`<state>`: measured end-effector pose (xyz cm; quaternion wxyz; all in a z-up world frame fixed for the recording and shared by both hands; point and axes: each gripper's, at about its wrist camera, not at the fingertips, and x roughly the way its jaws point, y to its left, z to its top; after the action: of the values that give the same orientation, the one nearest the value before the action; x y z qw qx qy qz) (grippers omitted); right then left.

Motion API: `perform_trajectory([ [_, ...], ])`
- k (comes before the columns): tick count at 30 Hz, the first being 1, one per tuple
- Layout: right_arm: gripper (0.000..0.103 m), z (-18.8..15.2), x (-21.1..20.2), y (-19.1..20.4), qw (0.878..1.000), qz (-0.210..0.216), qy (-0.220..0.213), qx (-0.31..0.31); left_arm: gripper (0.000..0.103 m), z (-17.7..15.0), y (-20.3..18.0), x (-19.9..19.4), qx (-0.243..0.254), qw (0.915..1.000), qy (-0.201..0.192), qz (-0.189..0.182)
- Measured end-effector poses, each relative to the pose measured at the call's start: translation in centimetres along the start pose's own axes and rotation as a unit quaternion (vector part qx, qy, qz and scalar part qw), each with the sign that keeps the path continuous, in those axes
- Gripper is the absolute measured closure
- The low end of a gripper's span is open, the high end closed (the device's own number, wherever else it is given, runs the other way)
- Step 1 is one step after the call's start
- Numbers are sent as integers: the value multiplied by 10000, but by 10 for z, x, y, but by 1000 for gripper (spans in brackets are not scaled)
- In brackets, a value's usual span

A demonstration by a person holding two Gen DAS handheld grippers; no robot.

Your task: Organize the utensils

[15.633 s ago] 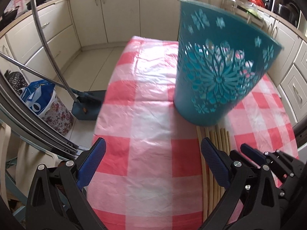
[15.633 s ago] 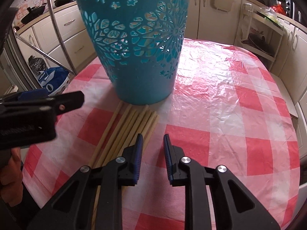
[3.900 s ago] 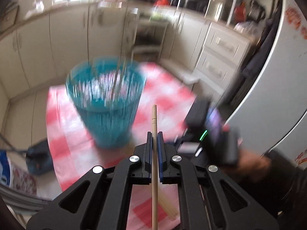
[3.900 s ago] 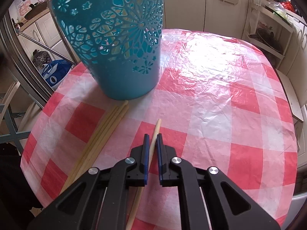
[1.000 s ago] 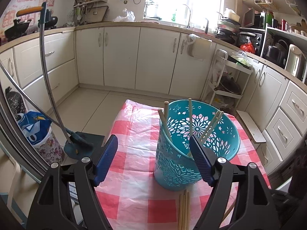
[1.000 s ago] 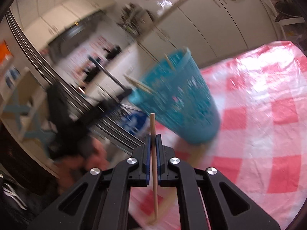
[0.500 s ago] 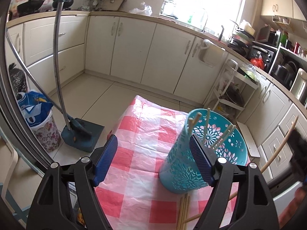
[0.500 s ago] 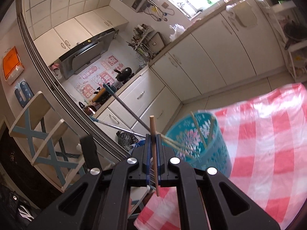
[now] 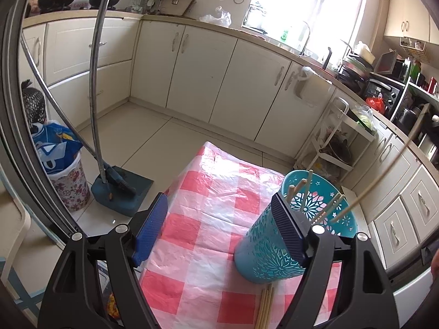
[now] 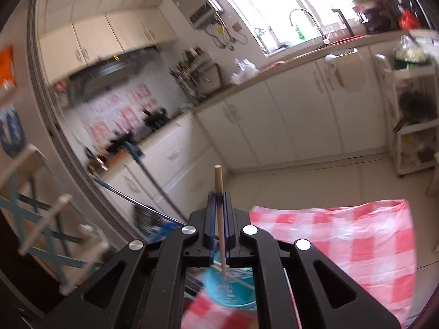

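Note:
A teal cut-out basket (image 9: pixel 263 257) stands on the red-checked tablecloth (image 9: pixel 208 219) with several wooden chopsticks (image 9: pixel 328 209) leaning inside it. My left gripper (image 9: pixel 219 230) is open and empty, its right finger in front of the basket's left side. More chopsticks (image 9: pixel 264 311) lie on the cloth in front of the basket. My right gripper (image 10: pixel 218 196) is shut on one chopstick (image 10: pixel 218 181), held nearly upright above the blurred basket (image 10: pixel 233 292). In the left wrist view that held chopstick (image 9: pixel 384 175) slants down from the upper right, its lower tip over the basket's mouth.
A broom and dustpan (image 9: pixel 118 189) and a floral waste bin (image 9: pixel 67 183) stand on the floor left of the table. Cream cabinets (image 9: pixel 197 76) line the walls. A white rack (image 9: pixel 337 142) stands beyond the table. A folding chair (image 10: pixel 41 219) is at the left.
My right gripper has risen with its chopstick, which now hangs over the basket's mouth. In the left wrist view the basket has slid to the right.

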<state>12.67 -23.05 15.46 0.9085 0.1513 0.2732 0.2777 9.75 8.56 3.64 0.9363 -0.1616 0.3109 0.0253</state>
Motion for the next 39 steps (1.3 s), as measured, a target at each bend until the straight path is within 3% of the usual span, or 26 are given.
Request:
perform_trajectory([
  [4, 97, -30, 46, -1, 9966, -552, 554, -245, 27, -1, -6, -2, 143, 9999, -32, 40],
  [10, 96, -71, 83, -8, 9918, -765, 1010, -198, 26, -4, -14, -1, 382, 9992, 11, 143],
  [12, 81, -77, 77, -7, 9930, -805, 844, -156, 26, -4, -15, -2, 439, 9989, 9, 165],
  [18, 72, -97, 36, -3, 9953, -942, 199, 83, 25, -5, -19, -2, 552, 9983, 10, 205],
  [22, 65, -132, 26, -9, 9919, -1196, 266, 337, 23, -7, -20, -1, 622, 9977, 28, 250],
  [24, 55, -153, 19, -10, 9918, -1182, 191, 447, 22, -9, -20, 0, 649, 9975, 37, 274],
  [26, 55, -169, 20, -8, 9878, -1492, 275, 346, 22, -11, -20, 0, 706, 9970, 53, 301],
  [30, 55, -181, 20, -16, 9874, -1449, 224, 592, 20, -13, -19, 2, 788, 9962, 65, 366],
  [36, 55, -162, 20, -19, 9888, -1412, 54, 488, 20, -14, -21, 5, 833, 9958, 135, 352],
  [39, 54, -155, 32, -18, 9895, -1385, 205, 360, 20, -14, -22, 7, 843, 9957, 171, 331],
])
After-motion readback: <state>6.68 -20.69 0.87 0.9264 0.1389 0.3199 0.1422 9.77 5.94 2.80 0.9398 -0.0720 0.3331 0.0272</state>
